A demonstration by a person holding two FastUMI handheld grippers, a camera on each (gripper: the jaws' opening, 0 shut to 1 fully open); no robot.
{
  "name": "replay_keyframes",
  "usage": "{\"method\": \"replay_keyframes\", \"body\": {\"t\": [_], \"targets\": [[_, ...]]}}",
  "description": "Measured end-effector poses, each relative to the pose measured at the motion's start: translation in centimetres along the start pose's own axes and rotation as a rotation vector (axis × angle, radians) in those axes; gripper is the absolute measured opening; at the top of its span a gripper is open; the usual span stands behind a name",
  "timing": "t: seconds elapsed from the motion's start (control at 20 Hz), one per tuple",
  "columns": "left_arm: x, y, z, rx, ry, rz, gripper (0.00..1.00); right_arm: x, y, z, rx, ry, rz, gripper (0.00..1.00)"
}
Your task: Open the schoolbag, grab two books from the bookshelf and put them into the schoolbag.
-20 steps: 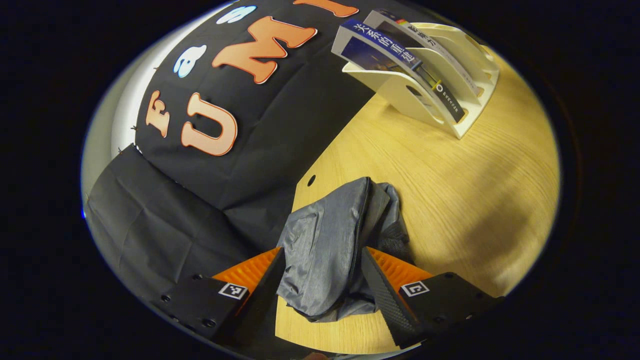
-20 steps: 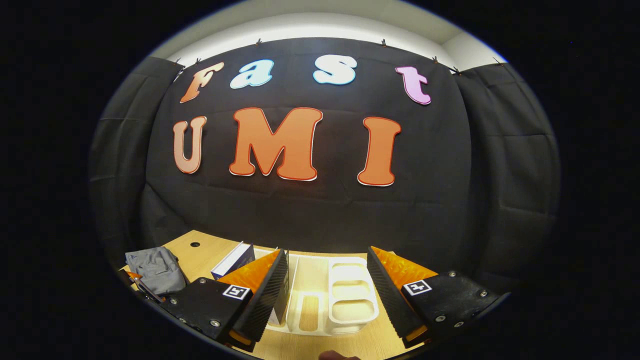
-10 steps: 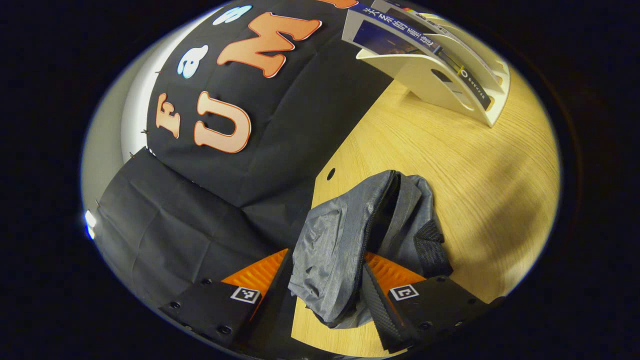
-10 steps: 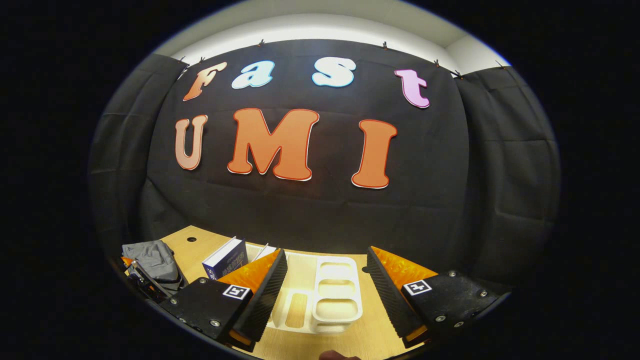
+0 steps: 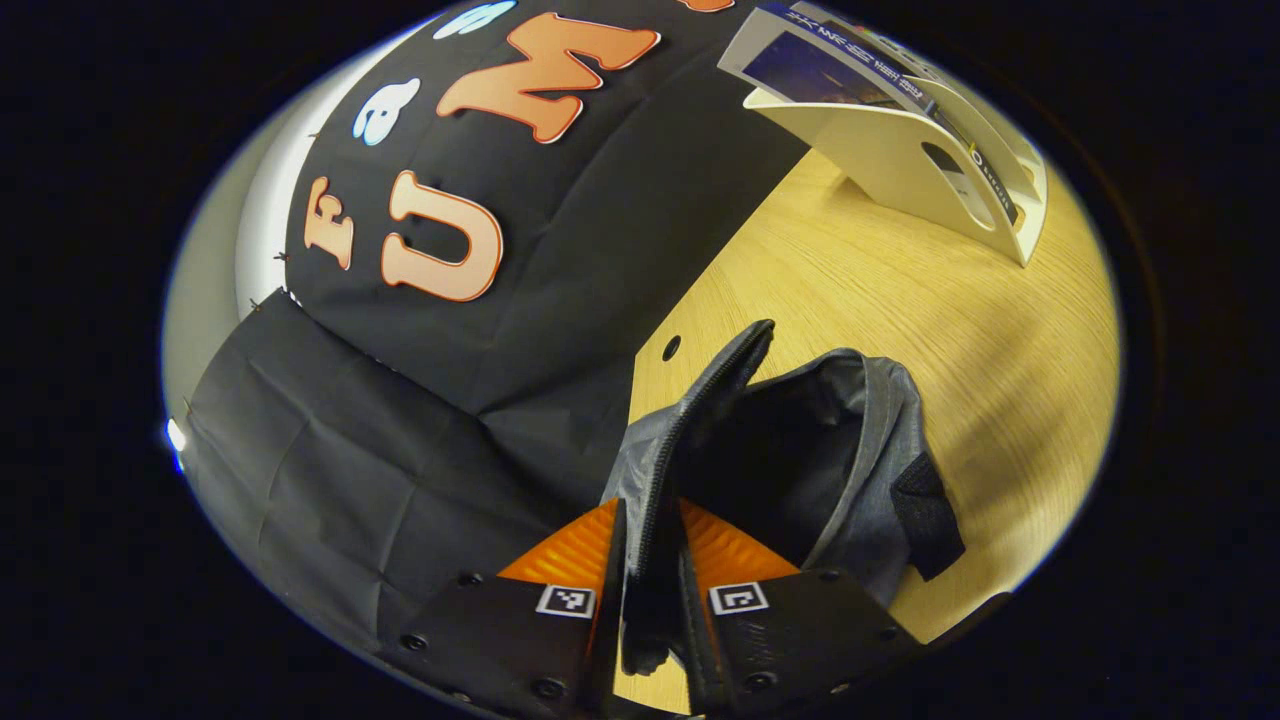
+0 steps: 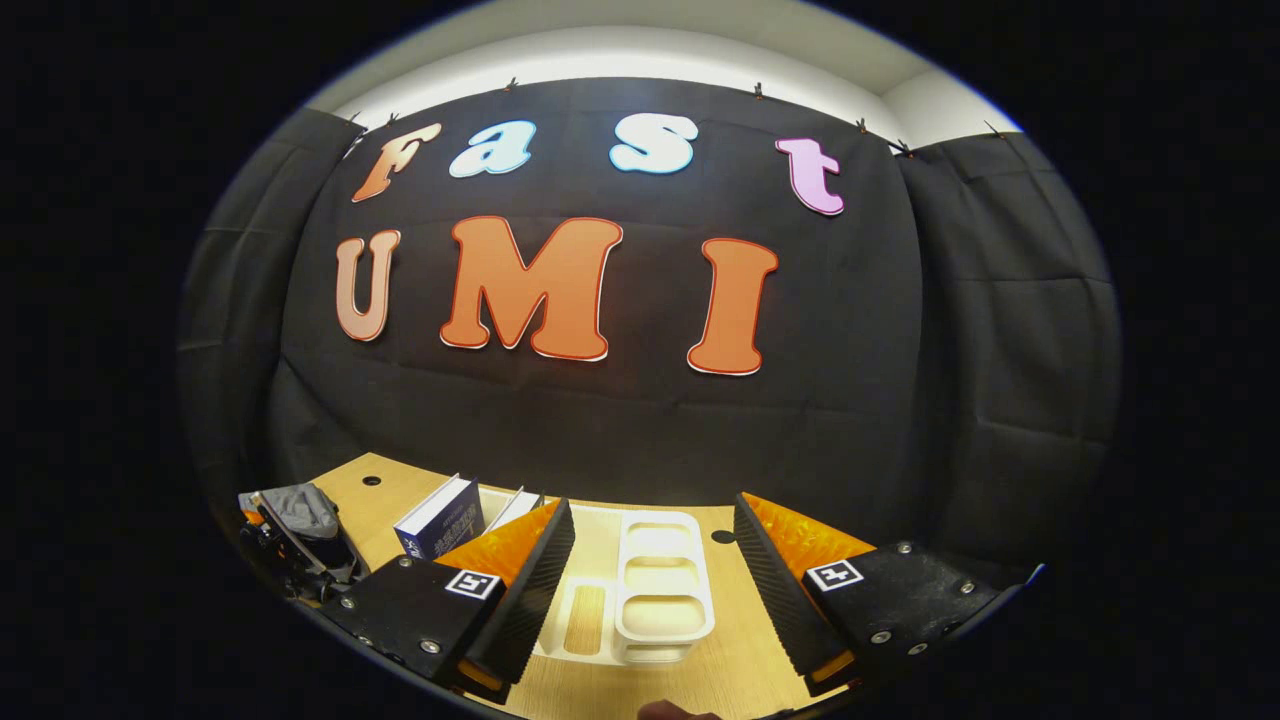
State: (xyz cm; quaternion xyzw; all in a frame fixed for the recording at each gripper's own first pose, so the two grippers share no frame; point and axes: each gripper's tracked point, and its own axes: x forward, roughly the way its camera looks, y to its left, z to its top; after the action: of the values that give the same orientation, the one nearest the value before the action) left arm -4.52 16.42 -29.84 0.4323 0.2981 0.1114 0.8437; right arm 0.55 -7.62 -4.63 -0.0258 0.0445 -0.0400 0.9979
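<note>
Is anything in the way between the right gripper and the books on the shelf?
Nothing visible. The right gripper is open above the white bookshelf, and the blue book stands just left of its fingers with bare shelf between.

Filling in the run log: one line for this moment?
left gripper: shut on schoolbag flap, bag open | right gripper: open, above bookshelf | books: in bookshelf

The left gripper [image 5: 652, 560] is closed tight, both fingers pinching a fold of the bag [image 5: 800, 450] at its zipper edge, fabric between the pads. The right gripper [image 6: 650, 570] hangs with its fingers wide apart, holding nothing, tilted slightly downward.
</note>
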Motion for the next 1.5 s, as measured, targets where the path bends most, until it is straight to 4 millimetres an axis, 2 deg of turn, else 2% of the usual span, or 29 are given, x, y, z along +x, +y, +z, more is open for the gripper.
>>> {"method": "replay_keyframes", "body": {"t": [0.1, 0.15, 0.2, 0.3, 0.4, 0.55, 0.9, 1.1, 1.3, 1.5], "targets": [[-0.1, 1.3, -0.2, -0.024, -0.017, -0.013, 0.18, 0.1, 0.6, 0.2, 0.0, 0.003, -0.01, 0.95], [0.1, 2.1, -0.2, -0.037, -0.023, -0.015, 0.27, 0.1, 1.0, 0.3, 0.002, 0.002, -0.018, 0.95], [0.2, 3.1, 0.1, -0.05, -0.032, -0.017, 0.14, 0.2, 1.5, 0.4, 0.005, 0.006, -0.022, 0.95], [0.5, 4.7, 0.5, -0.069, -0.057, -0.033, 0.08, 0.4, 2.7, 0.9, 0.011, 0.008, -0.023, 0.95], [0.8, 6.0, 1.1, -0.098, -0.077, -0.072, 0.08, 0.8, 4.3, 1.3, 0.0, 0.015, -0.021, 0.95], [1.5, 8.8, 2.1, -0.14, -0.109, -0.1, 0.08, 1.2, 6.6, 2.6, -0.03, 0.006, -0.011, 0.95], [2.4, 12.1, 3.2, -0.234, -0.16, -0.214, 0.08, 3.6, 12.1, 4.9, -0.076, 0.031, 0.028, 0.95], [3.9, 14.1, 2.8, -0.323, -0.17, -0.311, 0.08, 5.1, 14.6, 5.2, -0.084, 0.108, 0.028, 0.95], [5.4, 14.9, 2.1, -0.422, -0.152, -0.44, 0.07, 6.4, 17.3, 5.5, -0.086, 0.164, 0.047, 0.95], [7.1, 16.3, 1.9, -0.515, -0.13, -0.547, 0.06, 7.1, 18.7, 3.9, -0.078, 0.315, 0.031, 0.96]]}}
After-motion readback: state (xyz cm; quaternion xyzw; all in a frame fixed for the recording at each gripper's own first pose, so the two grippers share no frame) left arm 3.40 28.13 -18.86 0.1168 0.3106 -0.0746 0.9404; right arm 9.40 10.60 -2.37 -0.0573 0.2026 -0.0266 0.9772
